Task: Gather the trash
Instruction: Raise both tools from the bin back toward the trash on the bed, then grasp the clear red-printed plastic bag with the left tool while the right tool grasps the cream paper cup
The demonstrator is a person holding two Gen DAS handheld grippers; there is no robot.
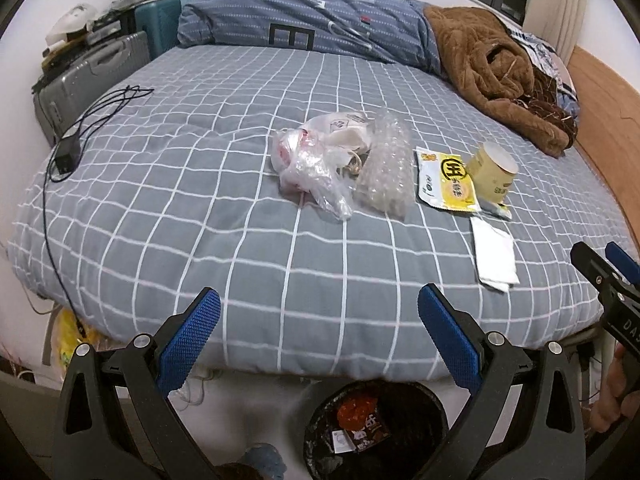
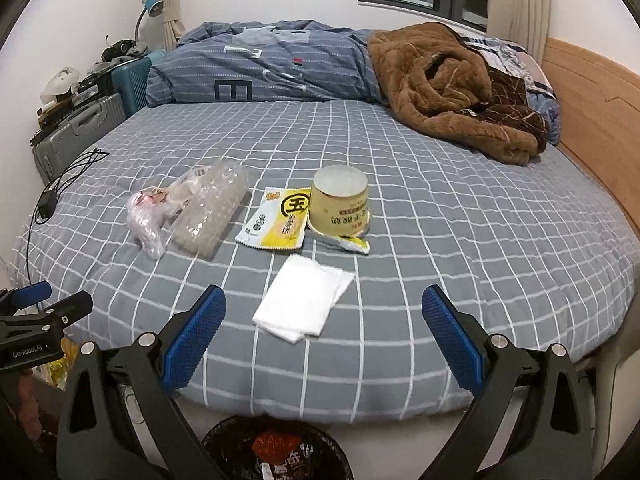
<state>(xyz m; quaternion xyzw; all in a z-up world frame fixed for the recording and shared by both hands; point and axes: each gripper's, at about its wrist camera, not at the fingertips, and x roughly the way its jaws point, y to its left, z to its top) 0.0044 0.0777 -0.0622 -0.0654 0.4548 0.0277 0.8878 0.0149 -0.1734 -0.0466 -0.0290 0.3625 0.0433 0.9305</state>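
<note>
Grey checked cover: spread over the bed (image 2: 440, 240), all trash lying on top of it.
Plastic bag (image 1: 308, 160): crumpled, clear and pinkish, at 12 o'clock from the left gripper (image 1: 318, 334).
Bubble wrap (image 2: 212, 212): touching the bag on its 3 o'clock side.
Yellow sachet (image 2: 278, 220): flat, between the bubble wrap and the yellow cup (image 2: 340, 204).
Yellow cup: on its side, open mouth facing away, just beside the sachet.
White tissue (image 2: 304, 300): folded, at 12 o'clock from the right gripper (image 2: 324, 328), nearest of the 5 items.
Bin (image 1: 376, 428): black-lined, on the floor at 6 o'clock, wrappers inside.
Left fingers (image 1: 192, 340): spread wide, holding nothing, above the bed edge.
Right fingers (image 2: 196, 332): spread wide, holding nothing, apart from the tissue.
Brown blanket (image 2: 448, 88): heaped at 1 o'clock near the headboard.
Black cable (image 1: 80, 128): at 10 o'clock on the cover.
</note>
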